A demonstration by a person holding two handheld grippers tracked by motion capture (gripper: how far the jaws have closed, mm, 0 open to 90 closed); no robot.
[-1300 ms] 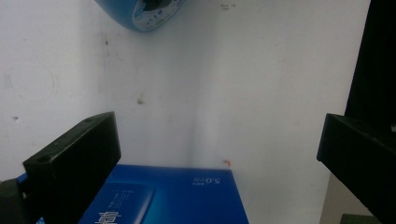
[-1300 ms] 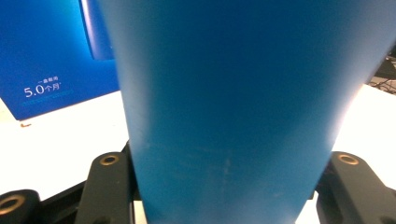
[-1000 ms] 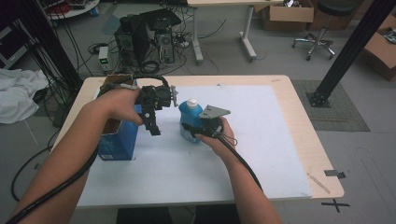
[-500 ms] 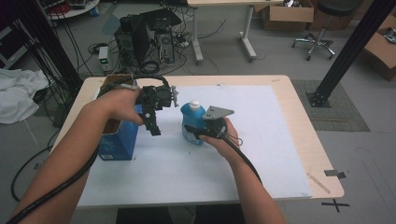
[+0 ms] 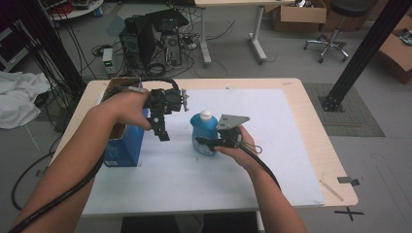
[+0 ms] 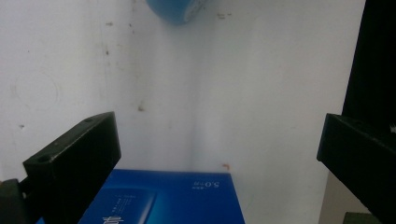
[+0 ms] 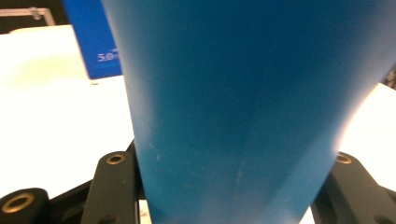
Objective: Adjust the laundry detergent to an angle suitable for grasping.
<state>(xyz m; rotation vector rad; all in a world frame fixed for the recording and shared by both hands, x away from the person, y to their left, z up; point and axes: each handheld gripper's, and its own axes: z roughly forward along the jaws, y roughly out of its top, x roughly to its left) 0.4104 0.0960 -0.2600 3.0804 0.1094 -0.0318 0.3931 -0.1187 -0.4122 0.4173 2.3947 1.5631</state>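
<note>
High view: a wooden bench (image 5: 311, 121) carrying a white sheet (image 5: 272, 145). A blue bottle (image 5: 205, 132) with a white cap (image 5: 206, 115) stands upright on the sheet, near the middle of the bench. The right tool (image 5: 204, 142) grasps the bottle low on its body from the person's side, one jaw on each flank; the grey three-cornered plate (image 5: 232, 121) on top of the tool lies just right of the bottle. An open blue carton (image 5: 121, 143) stands left of the bottle, at the left margin of the sheet. The left tool (image 5: 163, 133) is held above the sheet between carton and bottle, pointing down, touching neither.

Left gripper view: the left tool (image 6: 219, 154) is released, its two black jaws wide apart with bare sheet (image 6: 233, 84) between them. The carton (image 6: 168, 198) lies at the lower edge, bearing the reversed-looking print "5.0" beside small characters too fine to read, and further white lettering cut off by the frame. The rounded base of the bottle (image 6: 175, 10) appears at the upper edge.

Right gripper view: the bottle (image 7: 243, 107) sits between the jaws of the right tool (image 7: 233, 186); no label shows on this face. Behind the bottle to the left, the carton (image 7: 93, 37) shows white print beginning "5.0".
</note>
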